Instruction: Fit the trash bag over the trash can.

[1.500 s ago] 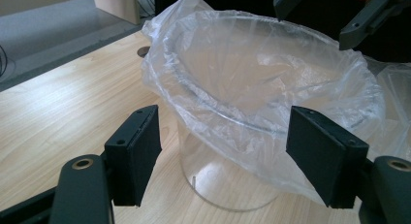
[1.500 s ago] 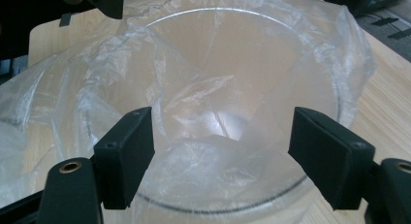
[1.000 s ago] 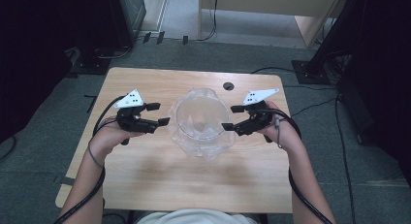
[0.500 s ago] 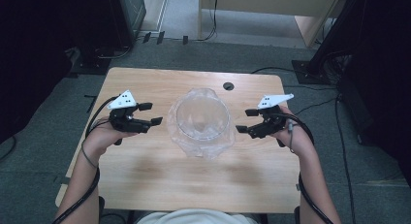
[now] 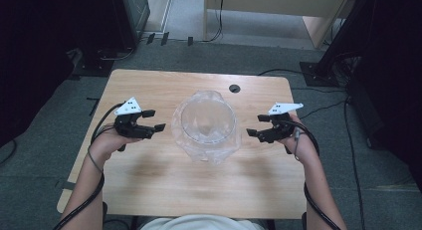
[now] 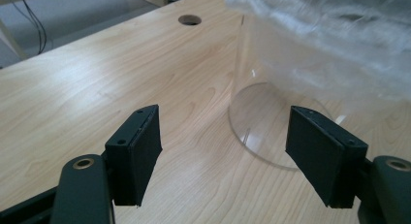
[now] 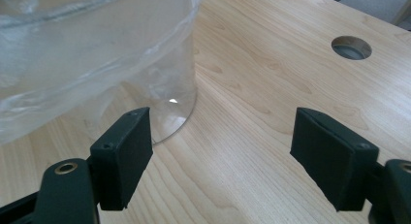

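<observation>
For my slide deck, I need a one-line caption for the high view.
Two open hand-held grippers, left and right, flank a clear bag-lined container on a wooden table.

The crinkled clear plastic liner (image 6: 334,35) draped over the clear round container (image 6: 271,127) is cut off by the top and right edges in the left gripper view (top and left edges in the right gripper view), hiding the container's upper wall. What lies inside is too blurred to tell.

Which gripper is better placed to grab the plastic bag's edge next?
Left, slightly. The left gripper sits closer to the plastic bag over the clear container than the right gripper. Both are open and empty.
</observation>
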### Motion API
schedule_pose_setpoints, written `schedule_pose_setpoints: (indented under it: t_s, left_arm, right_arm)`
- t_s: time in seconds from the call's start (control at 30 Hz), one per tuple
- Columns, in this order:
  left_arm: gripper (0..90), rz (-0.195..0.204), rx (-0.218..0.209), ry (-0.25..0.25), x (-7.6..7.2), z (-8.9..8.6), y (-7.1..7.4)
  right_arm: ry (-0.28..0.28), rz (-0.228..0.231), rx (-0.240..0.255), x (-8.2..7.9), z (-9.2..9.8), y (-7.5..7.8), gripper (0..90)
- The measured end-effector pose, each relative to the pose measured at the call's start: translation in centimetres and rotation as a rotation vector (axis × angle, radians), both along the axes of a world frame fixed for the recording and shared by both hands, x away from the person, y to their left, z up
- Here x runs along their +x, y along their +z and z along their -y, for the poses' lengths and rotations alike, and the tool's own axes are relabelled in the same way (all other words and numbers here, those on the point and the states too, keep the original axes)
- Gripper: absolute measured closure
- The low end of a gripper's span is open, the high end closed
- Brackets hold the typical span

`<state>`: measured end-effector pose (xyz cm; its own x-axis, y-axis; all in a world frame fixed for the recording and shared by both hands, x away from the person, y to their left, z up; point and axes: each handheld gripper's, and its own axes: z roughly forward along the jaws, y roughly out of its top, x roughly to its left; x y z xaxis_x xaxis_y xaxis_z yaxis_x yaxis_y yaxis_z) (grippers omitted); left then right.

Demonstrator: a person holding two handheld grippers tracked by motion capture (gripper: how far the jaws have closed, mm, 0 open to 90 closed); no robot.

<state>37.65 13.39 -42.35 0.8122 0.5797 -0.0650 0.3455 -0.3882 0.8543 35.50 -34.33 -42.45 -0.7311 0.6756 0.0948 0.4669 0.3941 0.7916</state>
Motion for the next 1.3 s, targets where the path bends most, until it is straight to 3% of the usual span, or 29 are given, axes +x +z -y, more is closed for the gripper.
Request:
schedule_pose_setpoints:
  t_s: [0.17, 0.43, 0.8, 1.13, 1.3]
  left_arm:
    - [27.9, 0.031, 0.023, -0.004, 0.3, 0.3, -1.3]
    - [27.9, 0.002, 0.051, -0.021, 0.5, 0.9, -3.1]
    - [27.9, -0.024, 0.078, 0.005, 1.2, 1.1, -5.8]
    - [27.9, -0.045, 0.08, -0.001, 1.6, 2.2, -7.4]
    - [28.0, -0.037, 0.115, 0.007, 1.7, 2.6, -8.3]
  right_arm:
    - [-0.021, 0.005, 0.0, 0.3, -0.3, -1.4, 22.4]
    - [-0.041, -0.016, -0.013, 0.6, -0.6, -4.3, 22.2]
    - [-0.052, -0.03, -0.023, 1.3, -1.8, -6.8, 21.5]
    - [-0.029, -0.04, -0.063, 1.9, -2.7, -8.4, 20.8]
    - [-0.029, -0.056, -0.061, 2.0, -2.7, -9.0, 20.8]
